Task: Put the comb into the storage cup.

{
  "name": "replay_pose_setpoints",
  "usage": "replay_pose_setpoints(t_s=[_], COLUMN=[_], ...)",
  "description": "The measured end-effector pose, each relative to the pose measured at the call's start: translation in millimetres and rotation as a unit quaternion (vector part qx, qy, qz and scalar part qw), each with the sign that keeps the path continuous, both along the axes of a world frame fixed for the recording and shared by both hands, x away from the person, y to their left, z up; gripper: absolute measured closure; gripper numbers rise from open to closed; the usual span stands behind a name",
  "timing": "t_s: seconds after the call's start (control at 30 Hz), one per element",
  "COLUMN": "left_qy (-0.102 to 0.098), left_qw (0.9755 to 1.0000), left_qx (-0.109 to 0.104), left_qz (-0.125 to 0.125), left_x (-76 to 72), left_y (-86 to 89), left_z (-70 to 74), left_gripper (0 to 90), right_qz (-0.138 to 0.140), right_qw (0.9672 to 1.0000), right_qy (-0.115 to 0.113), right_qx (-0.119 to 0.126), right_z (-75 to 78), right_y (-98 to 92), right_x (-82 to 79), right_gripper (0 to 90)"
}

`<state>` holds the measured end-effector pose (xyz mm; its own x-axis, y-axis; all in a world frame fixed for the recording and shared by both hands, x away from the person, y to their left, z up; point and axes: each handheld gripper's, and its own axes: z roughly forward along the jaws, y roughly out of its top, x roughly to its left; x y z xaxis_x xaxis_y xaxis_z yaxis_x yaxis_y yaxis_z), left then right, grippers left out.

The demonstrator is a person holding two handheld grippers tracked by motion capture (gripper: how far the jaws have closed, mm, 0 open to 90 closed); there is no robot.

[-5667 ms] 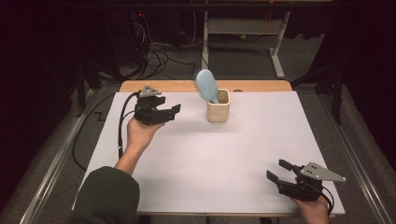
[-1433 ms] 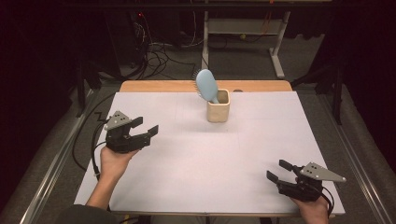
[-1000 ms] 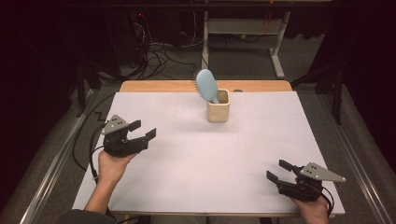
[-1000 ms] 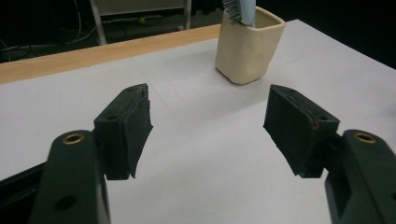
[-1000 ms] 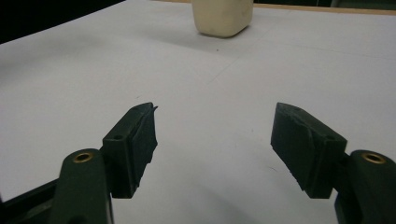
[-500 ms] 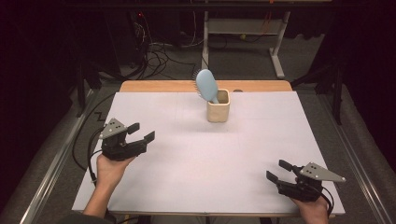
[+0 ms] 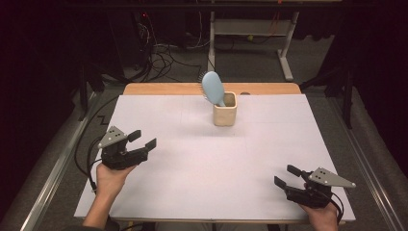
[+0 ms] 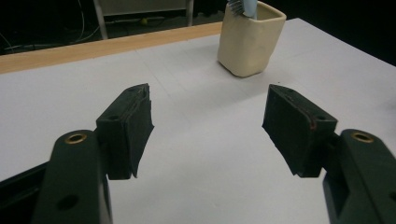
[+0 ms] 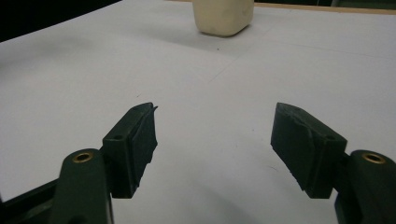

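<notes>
Left claw [image 7: 143, 139]: held in the person's left hand [image 7: 109, 179] near the left edge of the desk [image 7: 192, 168], about midway along it. Its jaws stand apart with nothing between them; in the left gripper view the pads [image 8: 130, 126] frame bare white surface.

Right claw [image 7: 287, 176]: at the near right corner of the desk, jaws spread wide and empty, pointing toward the desk's middle.

Cream cup [image 7: 224, 109]: upright near the far edge of the desk, roughly central, well apart from both claws. A light blue hairbrush [image 7: 213, 88] stands in it, handle down, head leaning to the left above the rim.

A bare wooden strip [image 7: 168, 88] runs along the far edge.
</notes>
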<state>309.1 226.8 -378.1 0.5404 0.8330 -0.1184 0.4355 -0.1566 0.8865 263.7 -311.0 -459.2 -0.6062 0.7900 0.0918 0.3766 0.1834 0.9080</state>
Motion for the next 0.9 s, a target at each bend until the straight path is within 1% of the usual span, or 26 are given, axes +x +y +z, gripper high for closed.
replay_pose_setpoints(t_s=[0.2, 0.33, 0.4, 0.57, 0.73, 0.9], left_qy=[0.005, 0.009, 0.011, 0.011, 0.012, 0.013], left_qw=[1.0000, 0.9999, 0.9999, 0.9998, 0.9997, 0.9997], left_qx=[-0.004, 0.000, -0.003, -0.004, -0.010, -0.013], left_qz=[0.005, 0.006, 0.008, 0.013, 0.019, 0.019], left_x=[-2.6, -5.7, -7.0, -10.5, -13.1, -15.6], left_y=[4.6, 7.2, 8.9, 13.2, 18.5, 21.6], left_z=[-4.7, -8.3, -9.5, -12.2, -15.3, -19.3], left_gripper=[33.6, 33.6, 33.5, 33.3, 33.2, 33.3], right_qz=[0.000, -0.001, -0.002, -0.002, -0.003, -0.004], right_qw=[1.0000, 1.0000, 1.0000, 1.0000, 1.0000, 1.0000], right_qy=[0.001, 0.002, 0.002, 0.002, 0.004, 0.005], right_qx=[0.000, 0.001, 0.002, 0.002, 0.002, 0.003], right_z=[-0.3, -0.4, -0.4, -0.5, -0.8, -0.8], right_y=[0.0, -0.4, -0.6, -0.5, -0.5, -0.4], right_x=[0.2, 0.3, 0.2, 0.1, 0.3, 0.0], right_gripper=[31.8, 31.8, 31.8, 31.8, 31.8, 31.8])
